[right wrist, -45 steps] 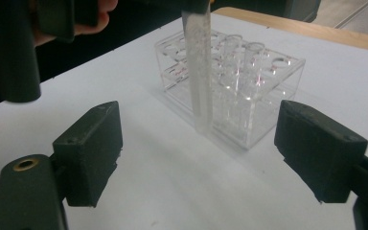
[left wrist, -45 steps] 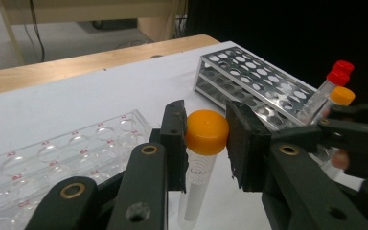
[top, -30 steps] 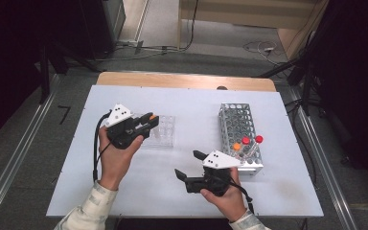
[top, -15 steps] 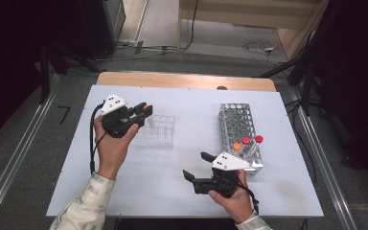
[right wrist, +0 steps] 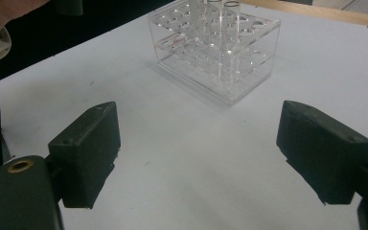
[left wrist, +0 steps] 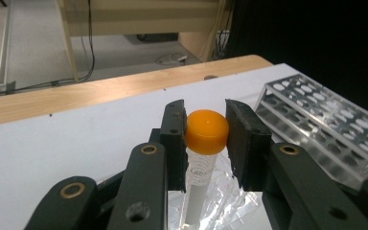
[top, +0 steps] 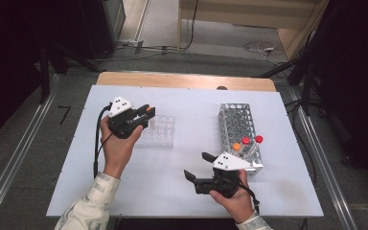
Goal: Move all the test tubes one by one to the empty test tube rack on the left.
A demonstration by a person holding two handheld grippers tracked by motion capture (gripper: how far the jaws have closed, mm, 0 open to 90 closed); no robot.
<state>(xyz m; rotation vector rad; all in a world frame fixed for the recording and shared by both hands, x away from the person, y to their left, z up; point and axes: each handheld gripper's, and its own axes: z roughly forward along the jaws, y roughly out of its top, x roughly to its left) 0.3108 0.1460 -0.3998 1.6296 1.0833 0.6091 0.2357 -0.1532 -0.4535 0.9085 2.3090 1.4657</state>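
Orange-capped tube clamped in left hand-held gripper | right hand-held gripper wide, empty

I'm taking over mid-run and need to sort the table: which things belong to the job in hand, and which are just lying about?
In the job:
- left claw, shut on the orange-capped tube
- clear plastic rack, under that tube
- right claw, open over bare table

Lying about:
- metal rack
- its red-capped tubes and another orange-capped one
- cables on the floor
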